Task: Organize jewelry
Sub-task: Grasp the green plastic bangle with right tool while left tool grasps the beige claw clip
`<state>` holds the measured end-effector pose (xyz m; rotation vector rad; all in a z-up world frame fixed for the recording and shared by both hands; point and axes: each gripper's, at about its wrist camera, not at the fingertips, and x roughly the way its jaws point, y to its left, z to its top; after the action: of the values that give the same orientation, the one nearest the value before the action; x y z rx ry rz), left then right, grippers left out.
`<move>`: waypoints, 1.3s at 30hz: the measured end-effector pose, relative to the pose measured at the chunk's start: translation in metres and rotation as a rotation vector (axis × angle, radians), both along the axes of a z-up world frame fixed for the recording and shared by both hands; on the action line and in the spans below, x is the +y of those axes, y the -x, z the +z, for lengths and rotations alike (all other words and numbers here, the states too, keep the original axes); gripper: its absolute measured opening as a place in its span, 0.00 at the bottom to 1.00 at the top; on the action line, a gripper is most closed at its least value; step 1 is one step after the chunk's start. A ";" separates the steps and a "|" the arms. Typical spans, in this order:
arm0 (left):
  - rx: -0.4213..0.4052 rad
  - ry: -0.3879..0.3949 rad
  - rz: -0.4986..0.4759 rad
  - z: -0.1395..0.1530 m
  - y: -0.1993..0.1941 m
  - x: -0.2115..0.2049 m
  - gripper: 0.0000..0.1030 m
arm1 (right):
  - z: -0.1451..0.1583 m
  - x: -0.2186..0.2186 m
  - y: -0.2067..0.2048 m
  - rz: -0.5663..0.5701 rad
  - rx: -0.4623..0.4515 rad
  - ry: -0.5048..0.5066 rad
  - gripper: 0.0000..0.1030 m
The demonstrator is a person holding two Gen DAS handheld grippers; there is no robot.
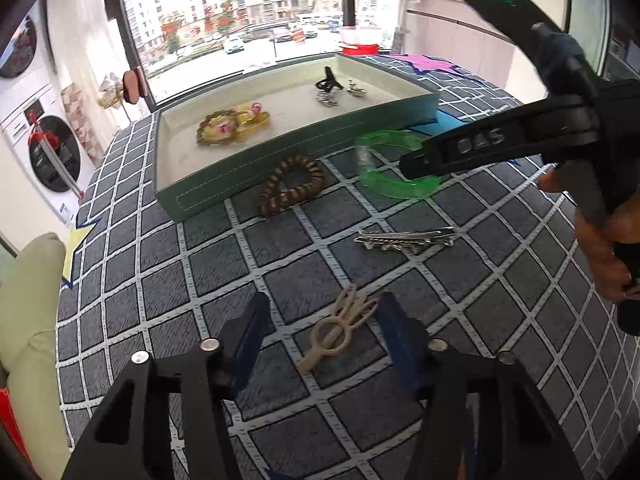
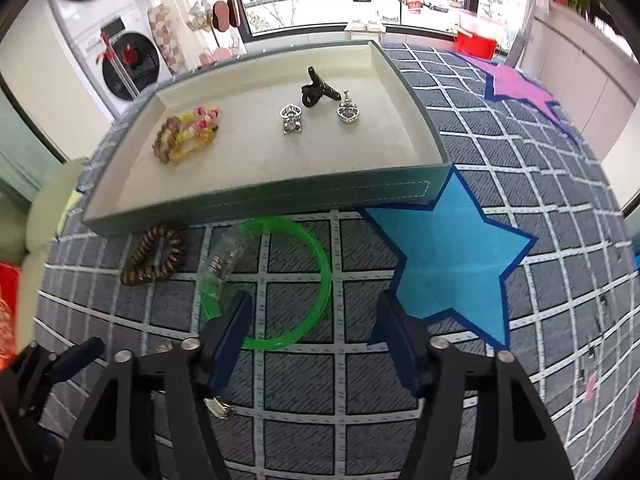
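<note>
**Desk:** What stood where, biggest first?

**Photographer:** The bench (image 2: pixel 520 300) under its checked cloth, then the green tray (image 2: pixel 256 204) already holding bracelets and rings. The green bangle (image 2: pixel 320 280) lay on the cloth just in front of the tray wall, a brown coil bracelet (image 2: pixel 154 256) beside it.

**Desk:** And the tools?

**Photographer:** The right gripper (image 2: pixel 312 320) hovered at the bangle, jaws released, nothing held; a pickup looked next, then a lift over the tray's rim. The left gripper (image 1: pixel 320 328), jaws spread, straddled a beige hair clip (image 1: pixel 340 328). A silver clip (image 1: pixel 406 238) lay between, with open cloth around it
</note>
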<state>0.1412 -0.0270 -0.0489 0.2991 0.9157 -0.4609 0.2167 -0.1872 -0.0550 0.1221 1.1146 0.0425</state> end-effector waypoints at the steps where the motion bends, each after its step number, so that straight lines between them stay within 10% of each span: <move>1: -0.001 -0.003 -0.009 0.000 0.001 -0.002 0.62 | 0.000 0.002 0.000 0.007 0.000 0.017 0.60; 9: 0.025 -0.024 -0.079 0.004 0.006 -0.015 0.35 | 0.000 0.007 0.001 0.023 0.000 0.084 0.46; 17: 0.036 0.002 -0.048 0.005 0.007 -0.010 0.35 | 0.003 0.007 0.002 0.017 -0.006 0.079 0.08; 21: 0.042 0.037 -0.021 0.007 0.006 -0.003 0.34 | 0.004 -0.001 0.005 0.000 -0.009 0.037 0.08; 23: 0.053 0.064 -0.007 0.009 0.005 0.002 0.13 | 0.007 -0.005 0.009 -0.005 -0.017 0.023 0.07; 39: 0.060 0.164 0.062 0.019 0.003 0.026 0.14 | 0.027 -0.024 0.026 -0.024 -0.048 -0.080 0.07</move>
<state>0.1382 -0.0008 -0.0296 0.1080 0.9365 -0.4870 0.1907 -0.2110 -0.0277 0.2053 1.0637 0.0682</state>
